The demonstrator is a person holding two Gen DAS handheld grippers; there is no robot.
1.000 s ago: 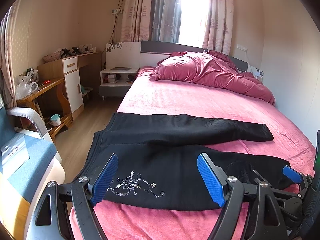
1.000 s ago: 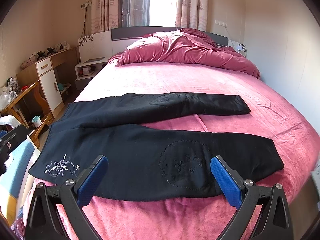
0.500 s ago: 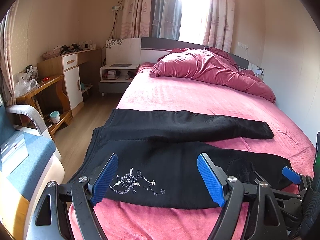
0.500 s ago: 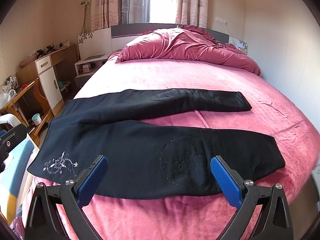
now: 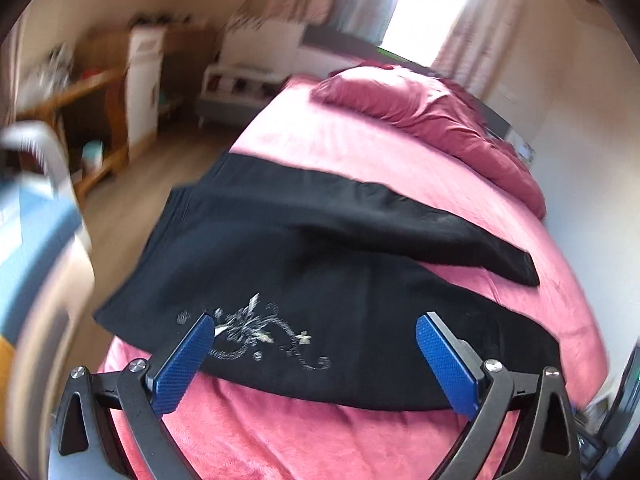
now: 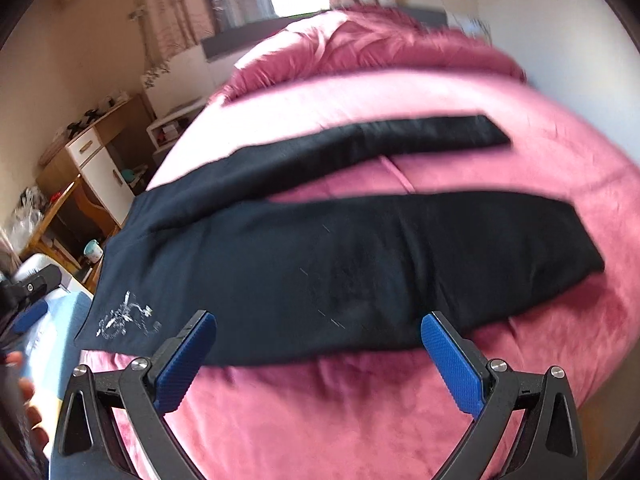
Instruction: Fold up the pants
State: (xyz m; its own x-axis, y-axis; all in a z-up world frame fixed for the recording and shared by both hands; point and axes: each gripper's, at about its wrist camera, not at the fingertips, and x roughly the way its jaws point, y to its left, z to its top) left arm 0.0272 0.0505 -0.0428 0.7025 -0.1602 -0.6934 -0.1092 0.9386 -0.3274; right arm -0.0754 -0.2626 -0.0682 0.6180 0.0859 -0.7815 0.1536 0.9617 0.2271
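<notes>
At the far left, beyond the bed's edge, a wooden desk [image 6: 72,184] stands against the wall, and the waistband end of the black pants [image 5: 304,276] reaches that same left edge of the pink bed [image 5: 360,152]. The pants lie spread flat across the bed, waist to the left, both legs running right and splayed apart so that pink bedding shows between them; a pale embroidered flower [image 5: 256,332] marks the near hip. The left tongs [image 5: 316,344] hover just over that embroidery with jaws wide apart, holding nothing. Further right, the right tongs [image 6: 320,344] hang over the near leg's lower hem edge, likewise spread and empty. Both views are smeared, so finer seams cannot be made out. The cloth looks soft, light and limp, with no stiffness to carry a fold by itself, and it will likely drag on the plush cover. A sensible hold would be the near waistband corner with the left and the near leg's cuff [image 6: 576,256] with the right, pinching through both layers. A rumpled pink duvet [image 5: 432,120] lies heaped at the head.
</notes>
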